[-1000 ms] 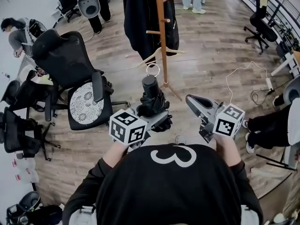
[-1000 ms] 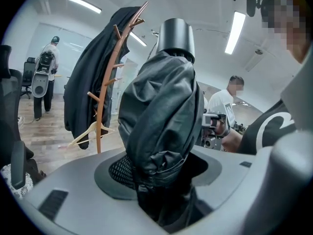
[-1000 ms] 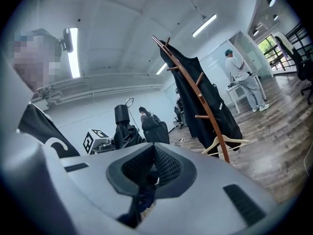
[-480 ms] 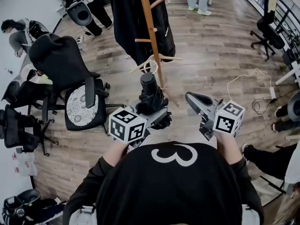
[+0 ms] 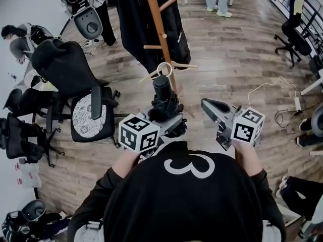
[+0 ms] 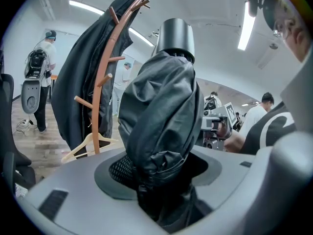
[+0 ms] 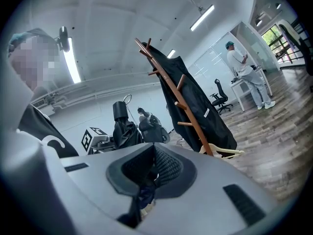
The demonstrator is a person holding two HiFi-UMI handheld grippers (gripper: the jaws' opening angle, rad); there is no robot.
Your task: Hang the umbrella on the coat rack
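From the head view: pinching a folded black umbrella (image 5: 162, 99) in the left tongs (image 5: 162, 119), upright, with its round cap and wire loop just before the lower stem of the wooden coat rack (image 5: 157, 26); touching or not, cannot tell. On the rack, a black coat (image 5: 132, 24) and, lower down, a pale hanger (image 5: 176, 65). Further right, the right tongs (image 5: 206, 105), near the umbrella but apart from it, pointed the same way. Left of the rack, a black office chair (image 5: 68, 67) on the wood floor. From the left gripper view: clamped tight on the bunched fabric of the umbrella (image 6: 161, 121), cap uppermost, with the coat rack (image 6: 103, 87) and coat (image 6: 78, 82) beyond to the left. From the right gripper view: right tongs (image 7: 149, 175) pressed together, with a dark scrap low in the seam, too unclear to name; umbrella (image 7: 124, 129) off to the left, coat rack (image 7: 182, 109) and coat (image 7: 203, 114) ahead.
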